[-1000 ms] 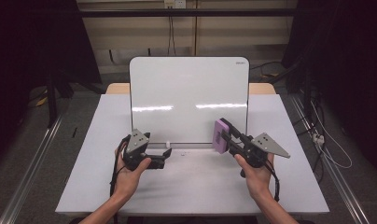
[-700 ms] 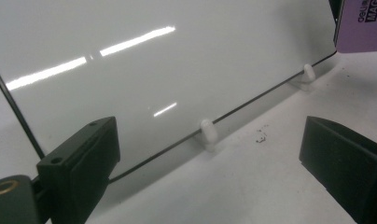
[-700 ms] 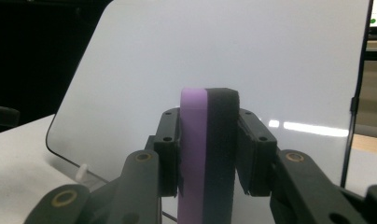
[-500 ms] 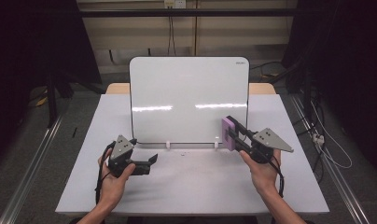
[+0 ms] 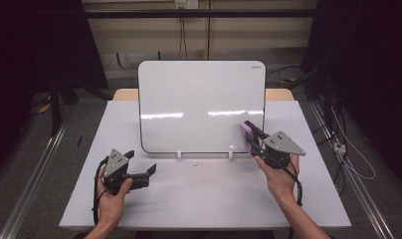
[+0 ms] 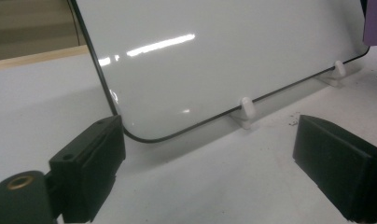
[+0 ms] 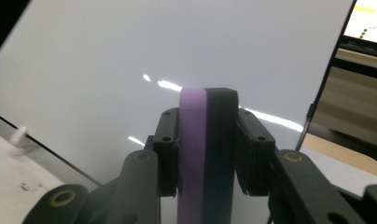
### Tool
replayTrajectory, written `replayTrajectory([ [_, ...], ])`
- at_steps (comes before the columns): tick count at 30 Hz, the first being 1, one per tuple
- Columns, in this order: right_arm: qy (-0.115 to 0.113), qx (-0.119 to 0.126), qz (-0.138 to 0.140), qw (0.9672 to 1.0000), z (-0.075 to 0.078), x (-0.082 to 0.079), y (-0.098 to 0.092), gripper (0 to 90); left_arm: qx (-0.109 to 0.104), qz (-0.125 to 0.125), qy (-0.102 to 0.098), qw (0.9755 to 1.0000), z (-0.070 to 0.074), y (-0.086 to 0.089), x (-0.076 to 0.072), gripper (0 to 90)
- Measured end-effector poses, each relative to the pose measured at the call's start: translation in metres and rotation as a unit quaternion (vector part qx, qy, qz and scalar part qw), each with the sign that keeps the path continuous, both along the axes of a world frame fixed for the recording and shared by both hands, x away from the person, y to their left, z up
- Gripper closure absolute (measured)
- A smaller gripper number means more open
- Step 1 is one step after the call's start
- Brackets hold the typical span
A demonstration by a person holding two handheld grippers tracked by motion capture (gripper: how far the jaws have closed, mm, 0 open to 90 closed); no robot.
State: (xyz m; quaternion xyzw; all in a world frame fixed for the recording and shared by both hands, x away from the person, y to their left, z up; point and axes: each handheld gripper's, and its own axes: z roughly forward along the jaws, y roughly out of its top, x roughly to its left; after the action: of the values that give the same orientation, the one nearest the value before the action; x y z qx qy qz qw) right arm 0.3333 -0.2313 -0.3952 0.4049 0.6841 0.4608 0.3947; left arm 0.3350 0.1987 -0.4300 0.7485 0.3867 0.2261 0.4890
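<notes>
A white whiteboard (image 5: 201, 104) stands tilted back on two white clips (image 5: 179, 155) at the middle of the table. My right gripper (image 5: 250, 133) is shut on a purple-and-black eraser (image 5: 246, 130), held against the board's lower right corner. The right gripper view shows the eraser (image 7: 205, 154) upright between the pads, with the whiteboard (image 7: 130, 56) right behind it. My left gripper (image 5: 142, 162) hovers low over the table, left of the board's lower left corner. Its jaws stand open with nothing between them and have just been closing slightly. Beyond them in the left gripper view (image 6: 205, 163) are the whiteboard (image 6: 214, 51) and a clip (image 6: 246, 106).
The white table (image 5: 204, 199) ends in front near the person's forearms. Small dark crumbs (image 6: 294, 122) lie on it by the clips. A wooden edge (image 5: 124, 93) shows behind the board. Metal rails (image 5: 35, 169) and cables run along the floor on both sides.
The left hand has drawn its gripper left and back toward the table's front, away from the board's lower edge. The right gripper with the eraser has shifted slightly right along the board.
</notes>
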Motion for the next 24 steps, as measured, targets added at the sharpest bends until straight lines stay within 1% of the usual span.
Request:
replayTrajectory([
  [1, 0.001, -0.007, -0.003, 1.0, 0.0, 0.001, 0.0, 65.3, -0.002, 0.0, 0.002, 1.0, -0.001, 0.0, 0.0, 5.7],
  [4, 0.005, -0.033, -0.007, 0.9994, 0.001, 0.003, 0.001, 65.4, 0.0, 0.004, 0.003, 1.0, -0.003, 0.0, 0.001, 5.6],
  [7, 0.009, -0.052, -0.013, 0.9985, 0.003, 0.005, 0.003, 65.4, 0.001, 0.001, 0.006, 1.0, -0.005, 0.0, 0.002, 5.6],
  [10, 0.007, -0.093, -0.016, 0.9955, 0.003, 0.006, 0.007, 65.4, 0.001, -0.004, 0.006, 1.0, -0.005, -0.001, 0.002, 5.6],
  [11, 0.008, -0.111, -0.019, 0.9936, 0.003, 0.007, 0.01, 65.4, 0.001, -0.004, 0.006, 1.0, -0.005, -0.001, 0.002, 5.6],
  [12, 0.011, -0.123, -0.018, 0.9922, 0.002, 0.008, 0.012, 65.5, -0.001, -0.002, 0.006, 1.0, -0.005, -0.001, 0.002, 5.6],
  [13, 0.014, -0.139, -0.02, 0.9899, 0.001, 0.009, 0.015, 65.5, 0.0, -0.003, 0.007, 1.0, -0.005, -0.001, 0.002, 5.6],
  [16, 0.018, -0.19, -0.023, 0.9814, -0.002, 0.012, 0.024, 65.6, -0.001, -0.003, 0.007, 1.0, -0.006, -0.001, 0.002, 5.6],
  [18, 0.021, -0.21, -0.023, 0.9771, -0.002, 0.015, 0.03, 65.7, -0.001, -0.005, 0.007, 1.0, -0.006, -0.001, 0.003, 5.6],
  [21, 0.028, -0.231, -0.022, 0.9724, -0.003, 0.02, 0.038, 65.8, -0.001, -0.006, 0.007, 1.0, -0.006, 0.0, 0.003, 5.7],
  [22, 0.034, -0.234, -0.02, 0.9715, -0.003, 0.022, 0.039, 65.8, -0.003, -0.005, 0.007, 1.0, -0.006, 0.0, 0.003, 5.7],
  [23, 0.037, -0.233, -0.018, 0.9715, -0.003, 0.025, 0.04, 65.8, -0.005, -0.003, 0.008, 1.0, -0.006, 0.0, 0.003, 5.7],
  [24, 0.042, -0.236, -0.015, 0.9707, -0.003, 0.027, 0.041, 65.8, -0.007, -0.003, 0.009, 0.9999, -0.006, 0.0, 0.003, 5.7],
])
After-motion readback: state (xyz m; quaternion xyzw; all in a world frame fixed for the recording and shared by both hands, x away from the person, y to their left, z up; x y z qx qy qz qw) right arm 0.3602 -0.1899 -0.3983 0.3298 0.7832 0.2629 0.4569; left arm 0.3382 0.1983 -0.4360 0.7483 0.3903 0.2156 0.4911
